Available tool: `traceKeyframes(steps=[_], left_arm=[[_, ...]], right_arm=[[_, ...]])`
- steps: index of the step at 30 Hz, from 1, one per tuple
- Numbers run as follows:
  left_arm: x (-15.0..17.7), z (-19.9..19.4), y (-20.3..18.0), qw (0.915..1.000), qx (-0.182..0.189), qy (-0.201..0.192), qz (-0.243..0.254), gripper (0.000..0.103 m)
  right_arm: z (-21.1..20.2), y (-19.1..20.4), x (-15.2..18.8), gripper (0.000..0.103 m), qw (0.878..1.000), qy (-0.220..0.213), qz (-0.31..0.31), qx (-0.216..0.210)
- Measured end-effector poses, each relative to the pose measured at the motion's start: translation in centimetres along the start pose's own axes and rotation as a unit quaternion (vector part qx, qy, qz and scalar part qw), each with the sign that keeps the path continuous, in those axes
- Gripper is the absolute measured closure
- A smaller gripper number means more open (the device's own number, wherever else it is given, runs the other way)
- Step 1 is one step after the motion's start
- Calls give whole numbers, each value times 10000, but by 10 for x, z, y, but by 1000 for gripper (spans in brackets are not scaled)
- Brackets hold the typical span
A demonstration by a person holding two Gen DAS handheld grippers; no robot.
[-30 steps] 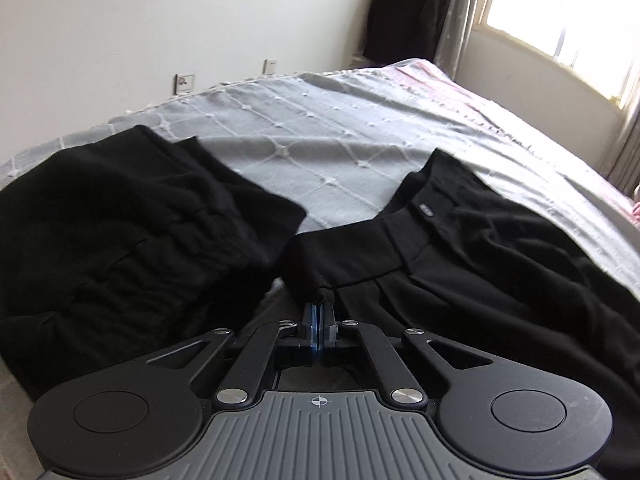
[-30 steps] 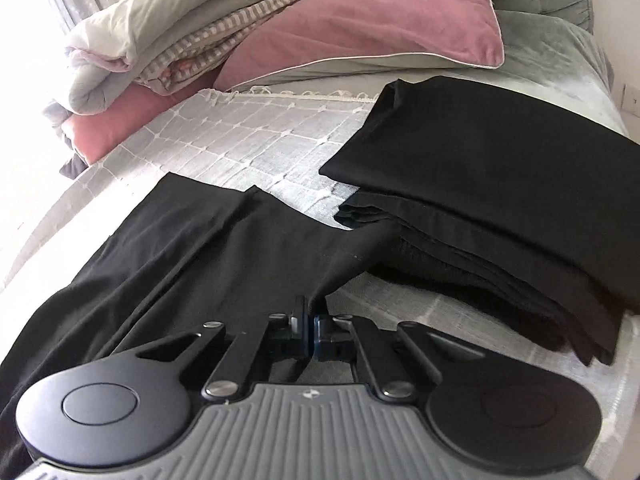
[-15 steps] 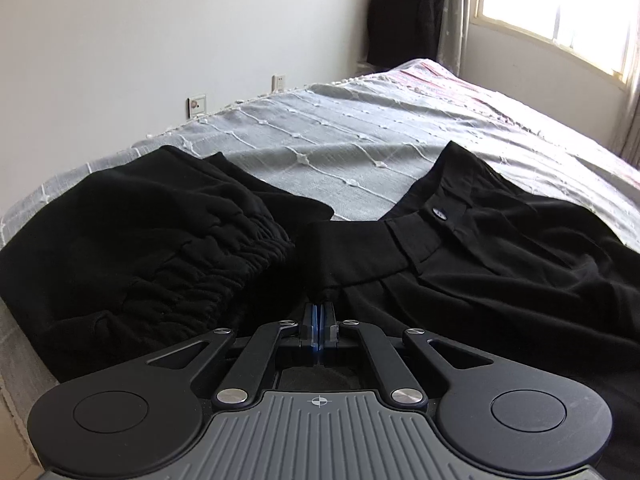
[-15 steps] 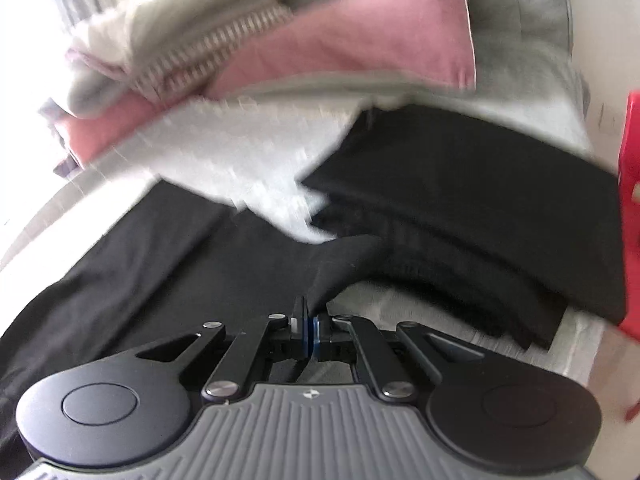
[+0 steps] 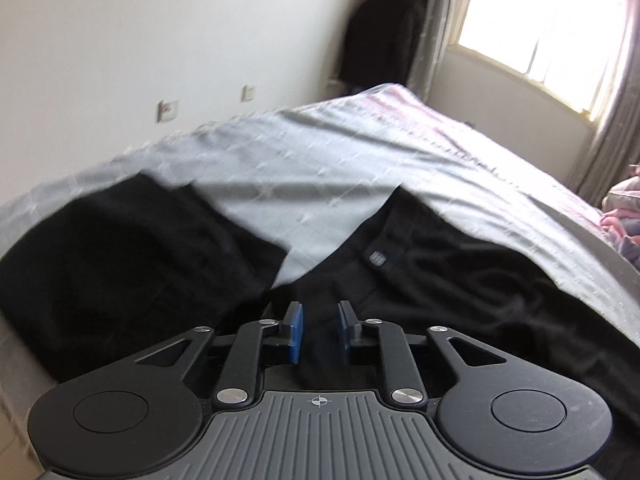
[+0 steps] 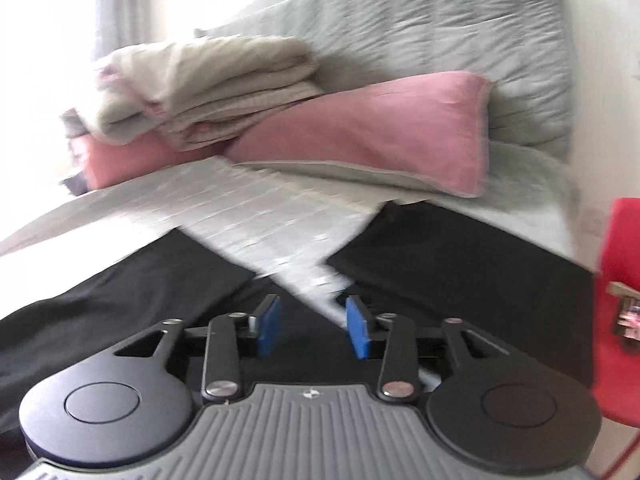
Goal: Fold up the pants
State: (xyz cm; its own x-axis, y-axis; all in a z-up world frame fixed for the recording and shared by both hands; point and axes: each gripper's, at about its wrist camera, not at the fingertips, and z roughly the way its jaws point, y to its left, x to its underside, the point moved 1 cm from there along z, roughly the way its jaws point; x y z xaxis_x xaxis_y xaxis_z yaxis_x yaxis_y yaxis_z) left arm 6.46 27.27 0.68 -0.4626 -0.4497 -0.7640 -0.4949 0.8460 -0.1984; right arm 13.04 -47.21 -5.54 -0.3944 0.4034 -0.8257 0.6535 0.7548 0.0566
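Black pants [image 5: 452,276] lie spread on the grey bedspread [image 5: 312,184], the waistband with a small label toward me. My left gripper [image 5: 319,320] is open just above the waistband edge, its blue pads apart and holding nothing. In the right wrist view the pants' leg end [image 6: 132,292] lies at lower left. My right gripper [image 6: 312,320] is open over it, its pads apart and empty.
Another black garment with an elastic waist [image 5: 120,256] lies at the left. A folded black stack [image 6: 460,276] lies at the right, near pink pillows [image 6: 372,132] and folded blankets [image 6: 208,80]. A red object [image 6: 620,280] stands beside the bed. A wall and a window [image 5: 540,28] lie beyond.
Both grippers were shut on the pants and have opened, letting the cloth go. Both have lifted and tilted up; the views are blurred by motion.
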Motion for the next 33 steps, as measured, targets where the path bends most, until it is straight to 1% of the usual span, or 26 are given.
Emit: traceKeyframes(steps=[1, 2, 3, 4, 5, 6, 7, 8, 10, 11, 13, 14, 15, 16, 17, 18, 19, 20, 21, 22, 25, 27, 29, 31, 32, 33], left_arm=[[-7, 6, -10, 9999, 19, -19, 139, 78], [-15, 16, -21, 9995, 104, 15, 287, 72], [-24, 27, -35, 9986, 246, 96, 457, 58], [-31, 40, -49, 9969, 387, 188, 658, 47], [-40, 56, -66, 9948, 469, 249, 875, 27], [-48, 74, -83, 9922, 461, 210, 1141, 19], [-55, 91, -99, 9886, 397, 178, 1443, 18], [-63, 115, -117, 9838, 307, 227, 1753, 17], [-72, 160, -141, 9754, 351, 462, 2127, 17], [-76, 187, -153, 9708, 288, 568, 2313, 17], [-77, 228, -167, 9623, -86, 637, 2644, 17], [-78, 248, -172, 9585, -335, 664, 2750, 19], [-79, 262, -171, 9594, -437, 690, 2700, 24], [-80, 272, -165, 9630, -343, 733, 2571, 29], [-78, 280, -162, 9685, -60, 784, 2363, 60], [-74, 285, -158, 9716, 40, 878, 2197, 86], [-68, 288, -159, 9730, 9, 890, 2128, 88], [-63, 287, -160, 9718, 27, 794, 2221, 94], [-59, 285, -162, 9697, -15, 676, 2346, 97], [-58, 283, -162, 9696, -92, 590, 2373, 97], [-78, 274, -153, 9747, -297, 403, 2179, 98], [-94, 272, -145, 9774, -282, 356, 2062, 98], [-97, 276, -148, 9741, -296, 382, 2211, 98], [-86, 277, -156, 9658, -194, 440, 2548, 96], [-80, 278, -160, 9641, -152, 454, 2611, 93], [-77, 278, -161, 9639, -84, 476, 2619, 88]], right_arm=[[4, 6, 2, 36, 9998, 116, -9, -155], [8, 13, 3, 36, 9993, 212, -13, -296], [12, 20, 4, 36, 9987, 300, -39, -418], [14, 28, 5, 36, 9979, 377, -104, -523], [13, 36, 8, 36, 9971, 435, -191, -597], [13, 42, 11, 36, 9962, 470, -291, -667], [13, 48, 14, 35, 9953, 515, -386, -724], [13, 54, 17, 35, 9945, 573, -449, -756], [13, 63, 20, 34, 9932, 709, -447, -808], [15, 65, 21, 34, 9924, 766, -447, -851], [14, 73, 22, 34, 9916, 823, -481, -868], [15, 74, 23, 34, 9914, 840, -534, -852], [16, 76, 24, 34, 9913, 840, -598, -821], [17, 77, 23, 34, 9913, 830, -663, -782], [20, 78, 23, 34, 9913, 819, -707, -749], [20, 78, 23, 34, 9914, 818, -723, -722], [22, 79, 23, 34, 9914, 834, -717, -711], [25, 78, 23, 34, 9911, 869, -701, -725], [28, 78, 23, 35, 9905, 912, -692, -760], [30, 79, 23, 35, 9898, 951, -688, -803], [29, 82, 23, 35, 9891, 957, -742, -837], [29, 82, 23, 36, 9892, 946, -731, -848], [31, 81, 22, 35, 9891, 985, -684, -848], [33, 81, 24, 35, 9889, 1026, -673, -835], [34, 81, 24, 35, 9888, 1043, -677, -820], [35, 80, 25, 35, 9888, 1057, -678, -808]])
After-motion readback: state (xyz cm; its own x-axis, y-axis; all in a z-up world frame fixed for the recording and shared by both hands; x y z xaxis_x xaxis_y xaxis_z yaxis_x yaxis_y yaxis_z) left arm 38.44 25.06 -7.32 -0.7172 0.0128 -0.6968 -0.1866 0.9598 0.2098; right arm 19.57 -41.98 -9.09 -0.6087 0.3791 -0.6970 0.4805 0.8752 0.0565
